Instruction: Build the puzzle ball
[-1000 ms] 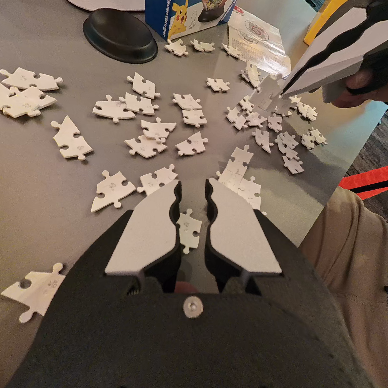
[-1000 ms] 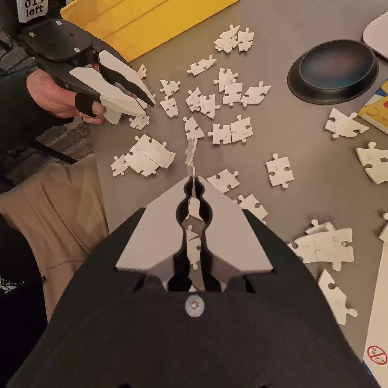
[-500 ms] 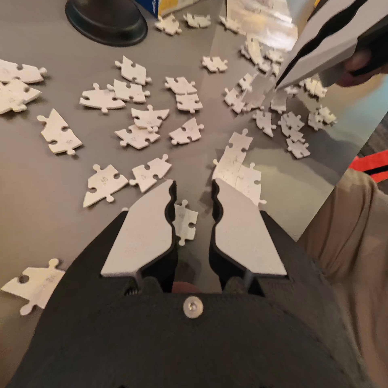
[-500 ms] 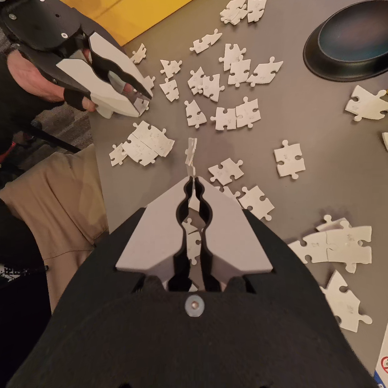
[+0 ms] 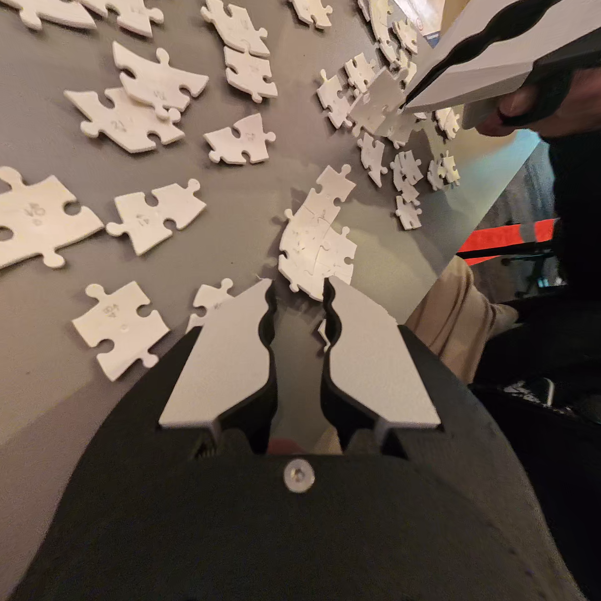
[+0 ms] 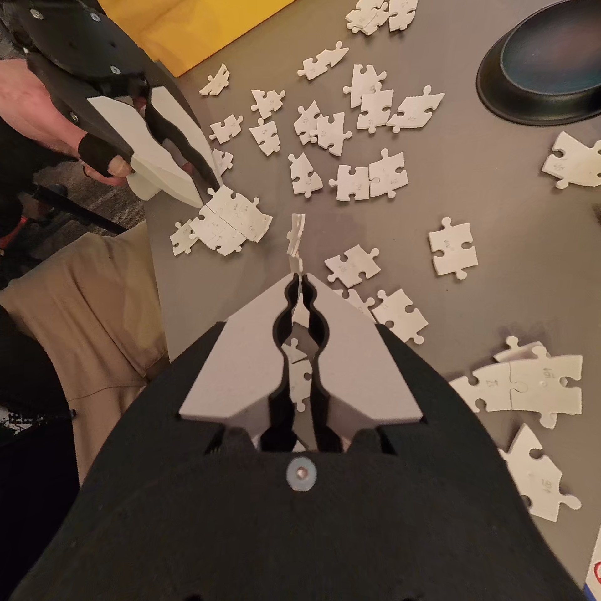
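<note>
Several white puzzle pieces lie face down on the grey table (image 5: 234, 260). A joined cluster of pieces (image 5: 317, 247) lies near the table's edge, just ahead of my left gripper (image 5: 299, 286), which is open and empty with its tips at the cluster's near edge. In the right wrist view the left gripper (image 6: 206, 196) touches the same cluster (image 6: 234, 221) from the left. My right gripper (image 6: 299, 276) is shut on a single puzzle piece (image 6: 296, 237), held edge-on above the table. That held piece (image 5: 377, 100) also shows at the right gripper's tips in the left wrist view.
A black round stand (image 6: 546, 65) sits at the far right. A yellow object (image 6: 195, 26) lies at the back. Two joined pieces (image 6: 520, 387) lie right of my right gripper. The person's tan trouser leg (image 6: 81, 309) is beyond the table edge. The grippers' ends are close to 15 cm from one another.
My left gripper has moved forward, lower and to the right, up to the joined cluster. My right gripper has kept the piece and stayed nearly in place.
</note>
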